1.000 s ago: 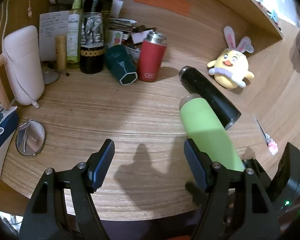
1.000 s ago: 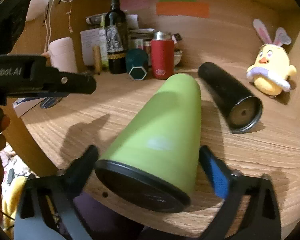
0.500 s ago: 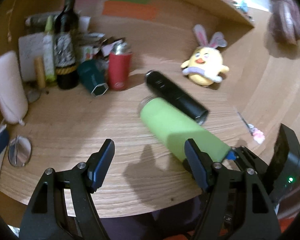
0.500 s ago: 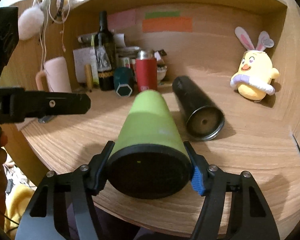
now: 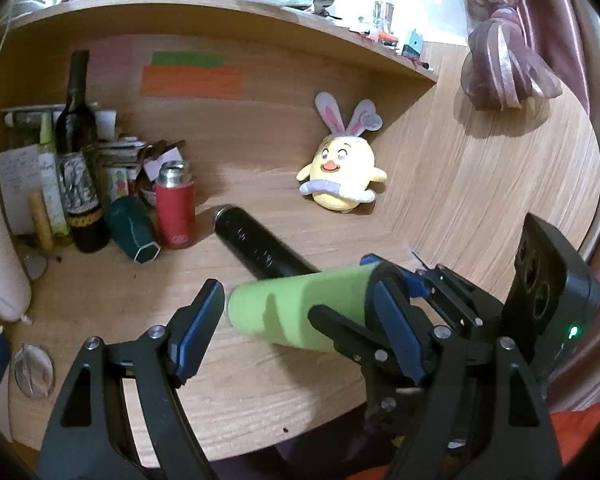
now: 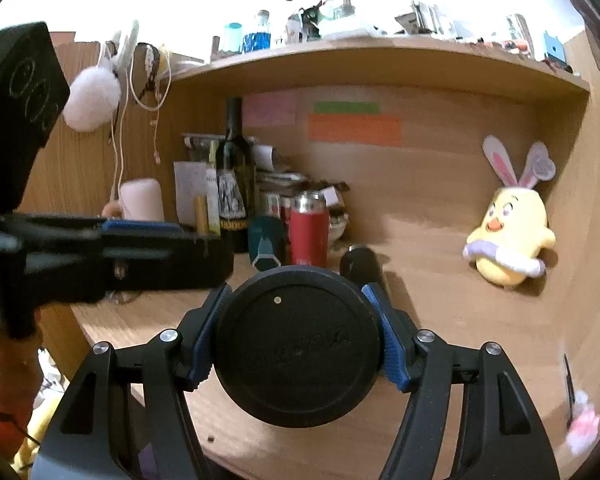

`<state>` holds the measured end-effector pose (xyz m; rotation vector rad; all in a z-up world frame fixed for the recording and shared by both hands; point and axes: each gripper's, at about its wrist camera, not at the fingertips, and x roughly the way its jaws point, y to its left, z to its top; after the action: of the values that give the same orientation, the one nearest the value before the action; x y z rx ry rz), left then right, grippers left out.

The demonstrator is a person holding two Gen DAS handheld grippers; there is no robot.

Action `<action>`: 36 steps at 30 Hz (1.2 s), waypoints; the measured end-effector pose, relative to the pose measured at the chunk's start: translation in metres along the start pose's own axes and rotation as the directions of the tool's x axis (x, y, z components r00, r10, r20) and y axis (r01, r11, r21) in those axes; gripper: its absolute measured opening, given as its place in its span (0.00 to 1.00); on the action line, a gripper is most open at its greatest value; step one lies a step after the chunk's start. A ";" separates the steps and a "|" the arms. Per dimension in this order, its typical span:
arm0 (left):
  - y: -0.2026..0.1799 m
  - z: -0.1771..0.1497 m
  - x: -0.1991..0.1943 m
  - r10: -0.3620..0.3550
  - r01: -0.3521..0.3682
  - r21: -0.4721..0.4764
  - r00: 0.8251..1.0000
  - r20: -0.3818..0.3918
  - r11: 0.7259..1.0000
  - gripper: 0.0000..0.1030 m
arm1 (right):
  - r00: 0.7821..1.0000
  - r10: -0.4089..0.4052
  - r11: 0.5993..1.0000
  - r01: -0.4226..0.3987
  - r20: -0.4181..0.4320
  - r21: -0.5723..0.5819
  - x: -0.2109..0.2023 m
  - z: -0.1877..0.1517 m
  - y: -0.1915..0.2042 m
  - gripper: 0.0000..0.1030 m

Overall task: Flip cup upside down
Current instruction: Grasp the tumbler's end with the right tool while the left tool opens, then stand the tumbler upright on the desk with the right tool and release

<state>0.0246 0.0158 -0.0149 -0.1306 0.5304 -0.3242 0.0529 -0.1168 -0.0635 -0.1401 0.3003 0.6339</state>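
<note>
While clamped horizontal, green cup, black base.

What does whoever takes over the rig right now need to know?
Right hand-held gripper: shut on the green cup near its black end, holding it roughly level above the desk.
Left hand-held gripper: open, empty, beside the cup, not touching it.
A black cup lies on its side behind; a red flask stands at the back.
Done: cup picked up.
Left: finish turning it, set it upside down on bare desk, release. Which end is the mouth can't be told.
</note>
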 end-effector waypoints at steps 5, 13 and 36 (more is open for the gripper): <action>0.009 0.023 0.017 -0.007 0.007 0.009 1.000 -0.020 1.000 0.75 | 0.999 0.035 0.999 -0.035 0.003 0.001 0.016 0.023 -0.009 0.61; 0.049 0.060 0.047 -0.036 0.030 -0.066 0.996 -0.081 0.997 0.80 | 0.995 0.092 0.996 -0.092 -0.028 0.013 0.053 0.052 -0.019 0.61; 0.068 0.080 0.055 0.094 -0.096 -0.030 0.994 -0.054 0.995 0.83 | 0.982 0.122 0.993 -0.121 -0.147 0.014 0.093 0.043 -0.019 0.71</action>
<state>0.1292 0.0643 0.0138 -0.1282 0.5924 -0.2267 0.1459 -0.0703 -0.0514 -0.1656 0.4564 0.7453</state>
